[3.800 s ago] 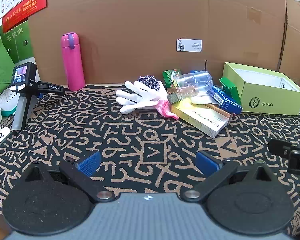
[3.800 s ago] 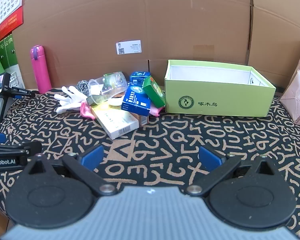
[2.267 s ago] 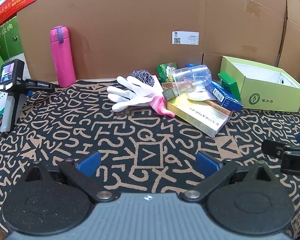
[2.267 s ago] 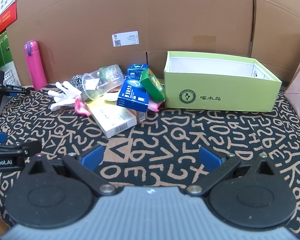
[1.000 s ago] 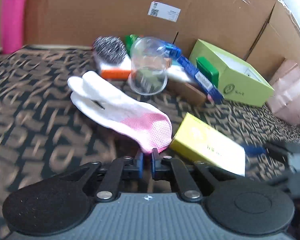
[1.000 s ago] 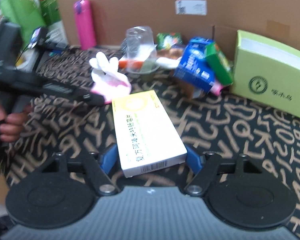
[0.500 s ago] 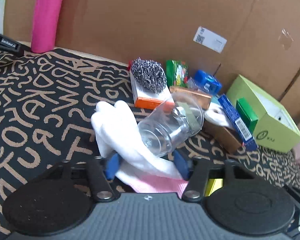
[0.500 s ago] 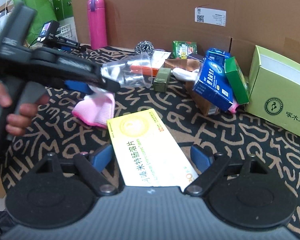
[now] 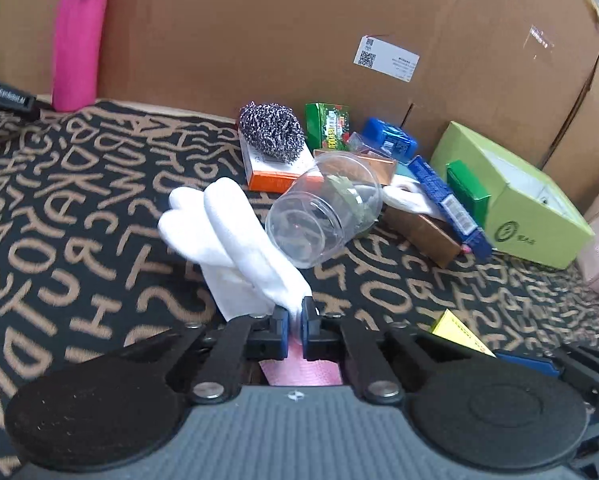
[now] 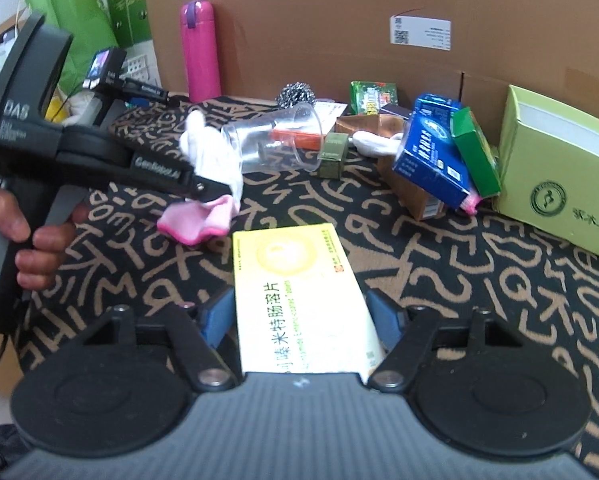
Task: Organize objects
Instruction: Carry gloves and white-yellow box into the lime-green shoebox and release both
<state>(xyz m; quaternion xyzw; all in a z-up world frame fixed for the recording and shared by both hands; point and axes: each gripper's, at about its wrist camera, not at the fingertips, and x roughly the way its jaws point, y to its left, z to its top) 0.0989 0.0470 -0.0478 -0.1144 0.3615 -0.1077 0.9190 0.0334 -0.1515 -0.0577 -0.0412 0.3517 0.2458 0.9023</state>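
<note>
The white fabric glove with pink cuff (image 9: 235,240) is pinched at mid-desk by the left tongs (image 9: 294,326), while the right tongs (image 10: 301,316) are closing around the flat yellow-and-white cardboard box (image 10: 299,292), apparently for transfer to the open lime-green cardboard box (image 9: 515,196) at the desk's far right edge.

"DAS" stands on the left claw's handle (image 10: 17,112).

Knit cloth glove (image 9: 235,240); clear glossy plastic cup (image 9: 323,208); wiry metal scourer (image 9: 270,129).
</note>
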